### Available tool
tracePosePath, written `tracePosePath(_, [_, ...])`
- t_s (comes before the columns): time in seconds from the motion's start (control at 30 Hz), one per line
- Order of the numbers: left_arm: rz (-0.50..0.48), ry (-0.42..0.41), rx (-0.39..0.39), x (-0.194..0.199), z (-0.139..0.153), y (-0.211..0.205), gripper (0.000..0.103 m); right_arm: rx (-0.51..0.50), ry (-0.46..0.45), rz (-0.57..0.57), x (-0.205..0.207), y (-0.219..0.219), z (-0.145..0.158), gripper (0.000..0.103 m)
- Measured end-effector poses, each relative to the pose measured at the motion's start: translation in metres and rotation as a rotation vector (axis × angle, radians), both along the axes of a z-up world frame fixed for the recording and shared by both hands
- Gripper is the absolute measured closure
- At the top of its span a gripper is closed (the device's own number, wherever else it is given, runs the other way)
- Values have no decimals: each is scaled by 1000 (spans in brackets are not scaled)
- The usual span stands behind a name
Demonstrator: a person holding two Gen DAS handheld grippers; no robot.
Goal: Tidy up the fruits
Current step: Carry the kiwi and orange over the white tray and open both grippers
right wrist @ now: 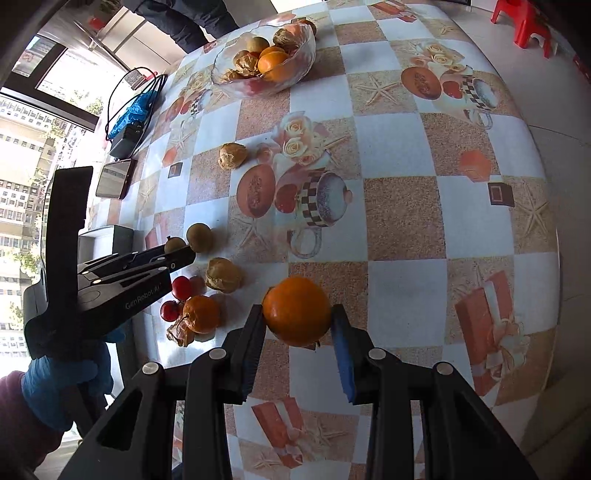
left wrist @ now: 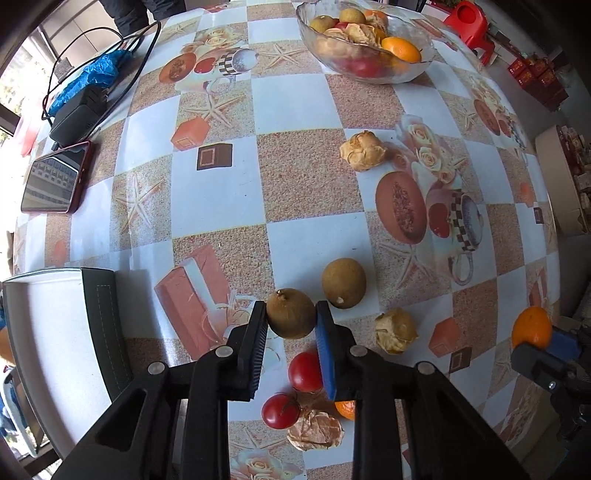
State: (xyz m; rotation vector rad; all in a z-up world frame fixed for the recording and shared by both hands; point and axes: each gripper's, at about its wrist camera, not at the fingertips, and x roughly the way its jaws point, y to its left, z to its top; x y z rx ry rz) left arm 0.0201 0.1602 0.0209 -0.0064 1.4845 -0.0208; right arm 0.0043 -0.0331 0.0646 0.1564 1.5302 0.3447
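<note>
"GenRobot.AI" in pale letters, on the black body of the left tongs (right wrist: 180,253)

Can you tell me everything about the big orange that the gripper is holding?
The orange is round, bright and a bit dimpled, with a small dark stem end underneath. The right gripper pinches it by the sides, one black pad and one blue pad pressing on it. It looks lifted above the checked tablecloth.

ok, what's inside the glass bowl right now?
In the glass bowl: oranges, brown round fruits, crumpled tan husk-like ones, something red below. The bottom layer is covered.
</note>
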Motion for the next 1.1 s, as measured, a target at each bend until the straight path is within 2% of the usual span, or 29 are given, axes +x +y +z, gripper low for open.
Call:
tracePosePath(0.23, [33,-54,-13,-41,54,20,75,7,12,67,-20,9,13,66])
tracePosePath(0.43, [157,-78,-8,-98,76,71,75,27,13,182,-38,45,23,66])
tracePosePath(0.6, [230,-49,3,-130,69,128,75,44,-7,260,-51,97,35,66])
tracePosePath(0.73, [229,-22,60,-147,58,167,75,79,6,296,-60,151,35,66])
tracePosePath(0.83, [257,21,55,-156,42,194,75,88,16,329,-67,192,32,66])
tracePosePath(1.1, [291,77,32,-176,14,228,75,100,91,433,-80,278,10,66])
